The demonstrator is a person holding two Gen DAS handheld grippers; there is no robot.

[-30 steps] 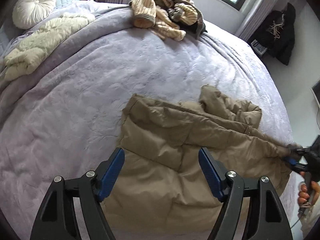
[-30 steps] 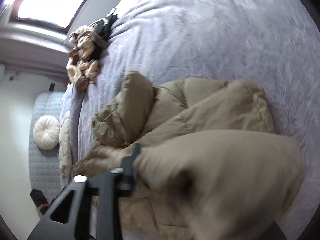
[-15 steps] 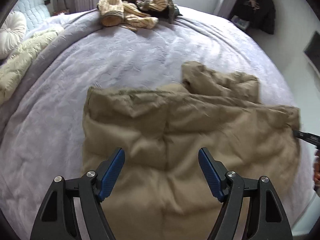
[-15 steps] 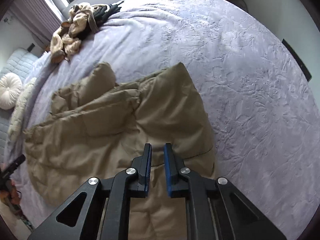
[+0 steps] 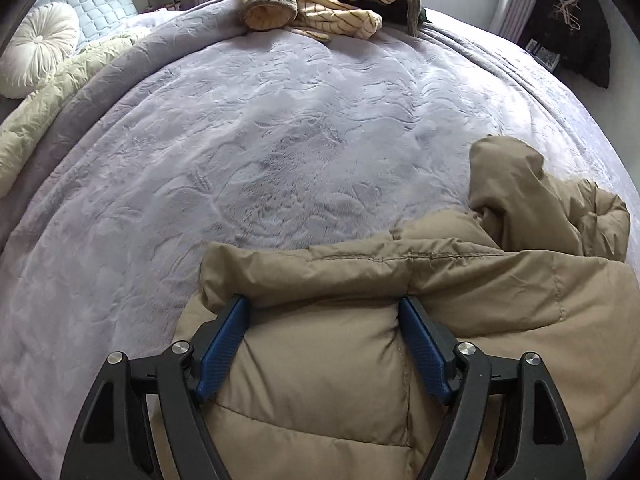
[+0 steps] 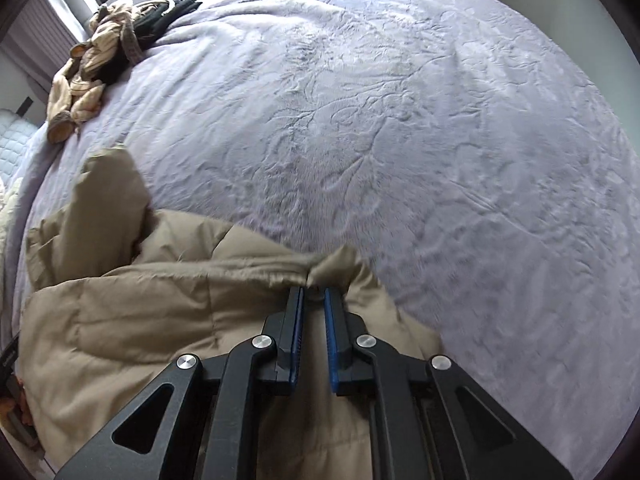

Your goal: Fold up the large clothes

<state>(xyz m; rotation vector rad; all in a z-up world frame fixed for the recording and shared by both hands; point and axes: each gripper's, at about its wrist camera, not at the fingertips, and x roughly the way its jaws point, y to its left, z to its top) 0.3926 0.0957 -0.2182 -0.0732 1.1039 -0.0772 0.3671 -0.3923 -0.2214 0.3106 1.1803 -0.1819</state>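
Note:
A tan puffer jacket [image 5: 460, 312] lies on the lilac bedspread [image 5: 280, 128] near the front edge; it also shows in the right wrist view [image 6: 140, 320]. My left gripper [image 5: 324, 306] is open, its blue pads straddling the jacket's folded upper edge near its left corner. My right gripper [image 6: 312, 292] is nearly closed, pinching a bunched tan corner of the jacket between its blue pads. The hood [image 5: 516, 184] is rumpled at the jacket's far side.
A pile of striped cream and dark clothes [image 5: 328, 4] lies at the far edge of the bed, also in the right wrist view [image 6: 104, 52]. A cream quilted blanket [image 5: 48, 104] and round white cushion [image 5: 38, 54] lie at the left. A black garment [image 5: 568, 28] hangs at the right wall.
My left gripper has dropped down onto the jacket's left edge. My right gripper has moved to the jacket's right corner and closed on the fabric there.

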